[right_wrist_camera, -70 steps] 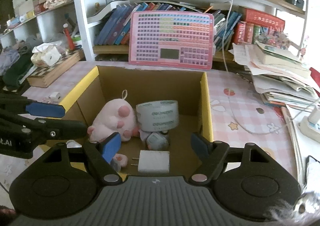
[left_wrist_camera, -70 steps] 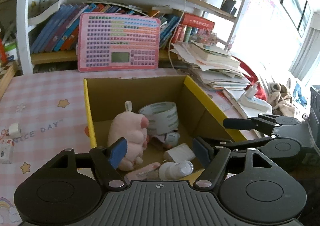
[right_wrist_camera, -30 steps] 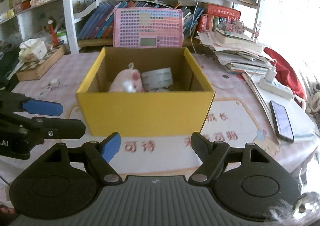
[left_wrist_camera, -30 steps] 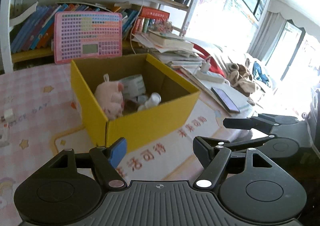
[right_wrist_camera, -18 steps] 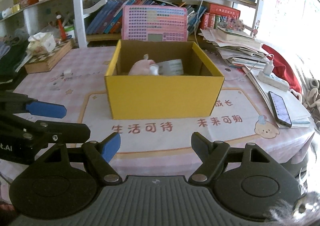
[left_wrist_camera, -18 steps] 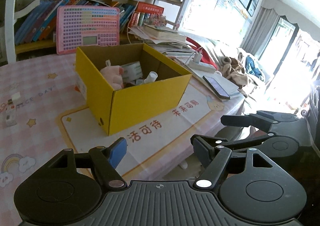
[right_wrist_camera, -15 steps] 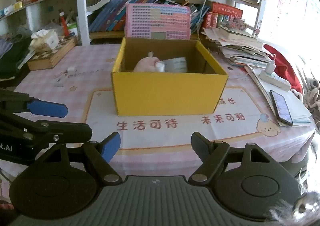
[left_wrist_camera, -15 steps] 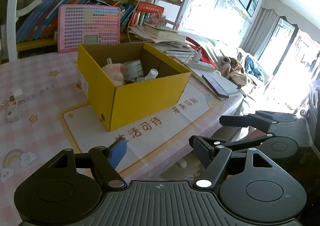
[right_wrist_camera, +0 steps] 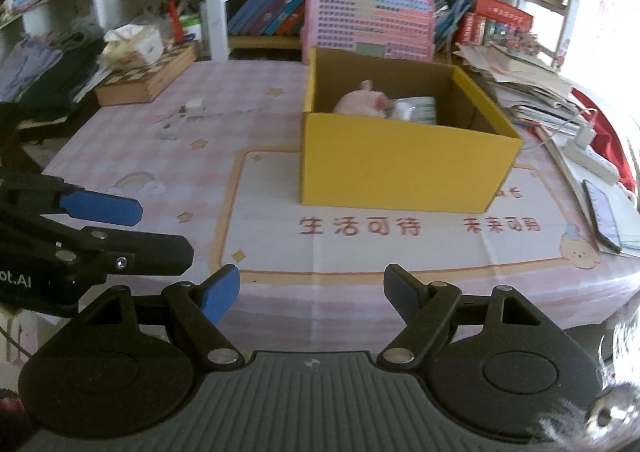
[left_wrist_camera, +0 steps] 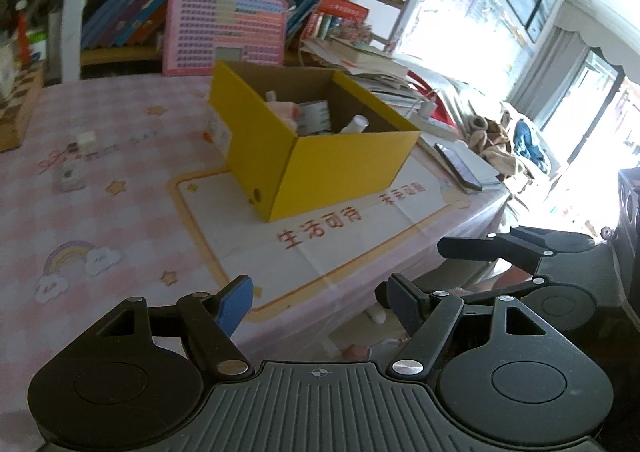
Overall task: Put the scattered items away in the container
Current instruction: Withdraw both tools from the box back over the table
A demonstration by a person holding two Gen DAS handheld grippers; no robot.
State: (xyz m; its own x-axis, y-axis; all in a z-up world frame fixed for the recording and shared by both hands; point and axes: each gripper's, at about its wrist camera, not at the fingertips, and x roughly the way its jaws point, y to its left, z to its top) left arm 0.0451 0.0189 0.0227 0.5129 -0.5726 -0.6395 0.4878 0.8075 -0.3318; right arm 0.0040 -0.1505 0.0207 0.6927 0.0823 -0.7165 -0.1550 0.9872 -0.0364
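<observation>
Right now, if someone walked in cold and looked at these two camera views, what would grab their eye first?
The bright yellow box at the middle of the pink checked tablecloth stands out first, with a pink plush toy and a roll of tape showing over its rim. Behind it a pink keyboard toy leans against the bookshelf. Both the left gripper and the right gripper are open and empty, well short of the box.
</observation>
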